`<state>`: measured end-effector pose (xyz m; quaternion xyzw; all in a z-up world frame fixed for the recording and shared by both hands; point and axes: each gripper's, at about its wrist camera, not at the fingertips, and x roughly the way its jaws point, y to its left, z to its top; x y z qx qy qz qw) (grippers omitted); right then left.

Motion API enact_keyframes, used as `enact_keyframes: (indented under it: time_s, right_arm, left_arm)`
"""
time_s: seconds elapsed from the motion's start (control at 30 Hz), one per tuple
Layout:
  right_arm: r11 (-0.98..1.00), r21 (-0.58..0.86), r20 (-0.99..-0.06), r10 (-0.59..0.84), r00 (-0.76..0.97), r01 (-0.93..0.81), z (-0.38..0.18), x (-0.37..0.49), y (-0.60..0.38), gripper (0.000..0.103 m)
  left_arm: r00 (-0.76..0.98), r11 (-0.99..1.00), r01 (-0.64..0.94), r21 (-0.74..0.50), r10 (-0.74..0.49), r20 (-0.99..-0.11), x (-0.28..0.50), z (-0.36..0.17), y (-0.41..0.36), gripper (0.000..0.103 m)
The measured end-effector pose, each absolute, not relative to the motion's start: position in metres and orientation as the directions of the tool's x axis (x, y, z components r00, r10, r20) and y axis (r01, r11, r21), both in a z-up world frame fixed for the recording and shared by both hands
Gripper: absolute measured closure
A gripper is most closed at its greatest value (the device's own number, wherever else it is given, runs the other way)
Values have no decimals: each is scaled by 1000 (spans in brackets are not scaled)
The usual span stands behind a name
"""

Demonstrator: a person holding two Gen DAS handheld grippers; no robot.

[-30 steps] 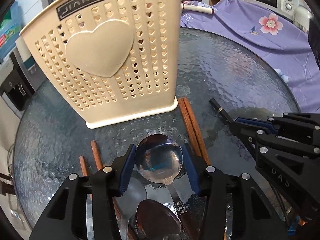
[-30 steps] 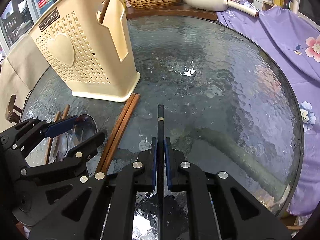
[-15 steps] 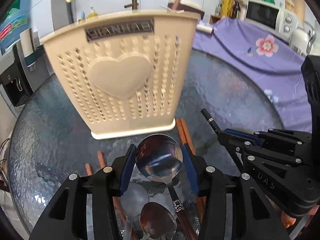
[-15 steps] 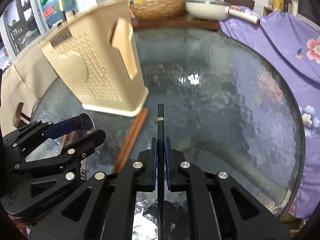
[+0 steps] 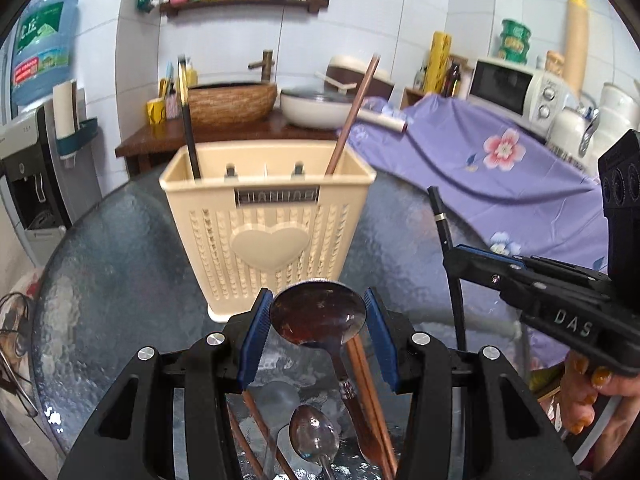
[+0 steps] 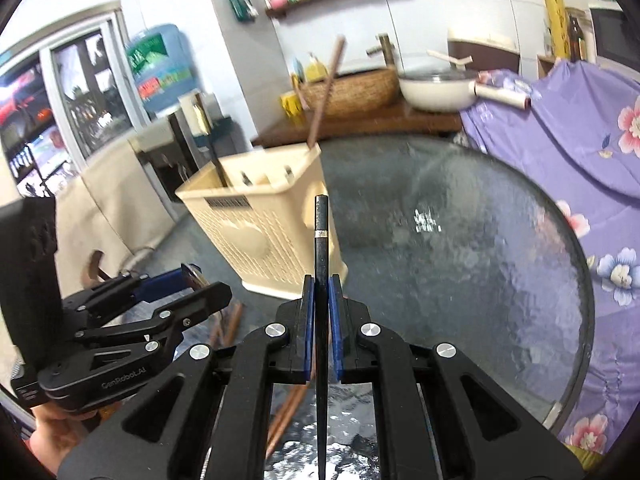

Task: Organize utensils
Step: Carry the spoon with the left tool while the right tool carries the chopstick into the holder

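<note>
Spare spoon [image 5: 314, 438], left view only

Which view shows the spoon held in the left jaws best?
The left wrist view: the spoon fills the centre, bowl clamped between the blue pads, handle running down. In the right wrist view only the bowl's edge shows beyond the left gripper.

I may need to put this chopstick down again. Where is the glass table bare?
Bare glass lies right of the cream holder, out to the purple cloth. In front of the holder it is crowded: brown chopsticks and a small spoon.
</note>
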<state>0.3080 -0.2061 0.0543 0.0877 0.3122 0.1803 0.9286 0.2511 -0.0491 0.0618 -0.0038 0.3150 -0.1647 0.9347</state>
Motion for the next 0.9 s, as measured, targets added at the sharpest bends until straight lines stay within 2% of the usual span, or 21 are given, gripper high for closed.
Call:
enact_keyframes:
  time_s: [0.2, 0.6, 0.9]
  right_arm:
    - [915, 252, -493, 402, 772, -315, 86, 292, -205, 95]
    - [904, 271, -486, 425, 764, -331, 97, 287, -204, 95]
    - [902, 234, -469, 432, 770, -363, 121, 286, -196, 95]
  left_arm:
    - [771, 936, 335, -112, -340, -538, 243, 84, -56, 57]
    - [780, 930, 351, -112, -356, -514, 238, 97, -55, 57]
    - [782, 926, 355, -124, -368, -503, 241, 114, -46, 58]
